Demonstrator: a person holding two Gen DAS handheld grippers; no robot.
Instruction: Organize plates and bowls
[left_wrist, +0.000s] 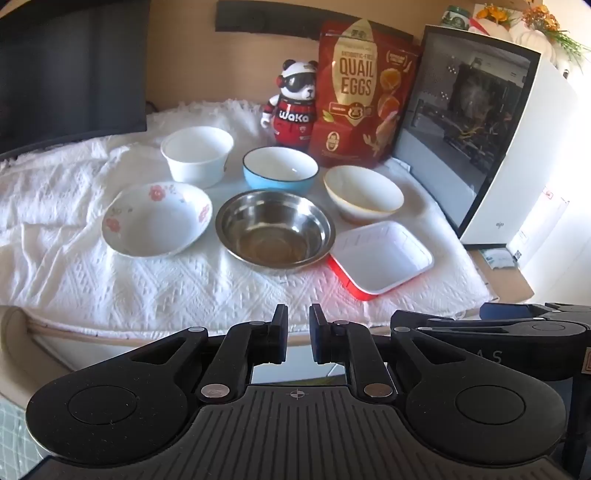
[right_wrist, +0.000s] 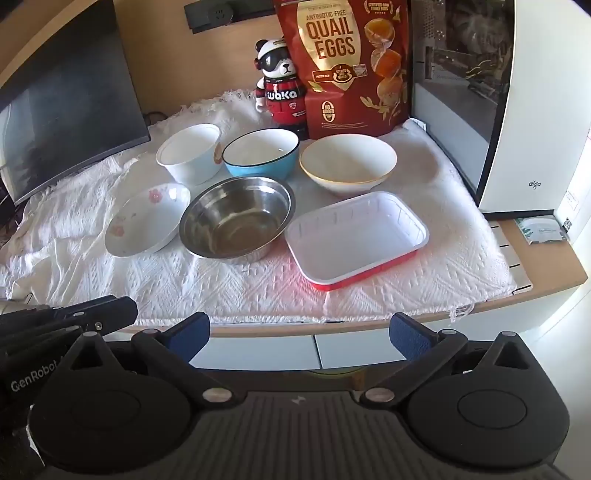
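Note:
Six dishes sit on a white cloth (left_wrist: 110, 280). At the back are a white bowl (left_wrist: 197, 155), a blue bowl (left_wrist: 280, 170) and a cream bowl with a gold rim (left_wrist: 364, 194). In front are a floral dish (left_wrist: 157, 218), a steel bowl (left_wrist: 275, 230) and a red-and-white rectangular tray (left_wrist: 382, 258). My left gripper (left_wrist: 298, 317) is shut with nothing in it, back from the table's front edge opposite the steel bowl. My right gripper (right_wrist: 300, 325) stands wide open and empty, short of the tray (right_wrist: 356, 238) and the steel bowl (right_wrist: 236, 221).
A panda figure (left_wrist: 293, 103) and a red quail-egg bag (left_wrist: 360, 92) stand behind the bowls. A white computer case with a glass side (left_wrist: 480, 129) blocks the right. A dark monitor (left_wrist: 70, 66) is at the back left. Bare cloth lies in front of the dishes.

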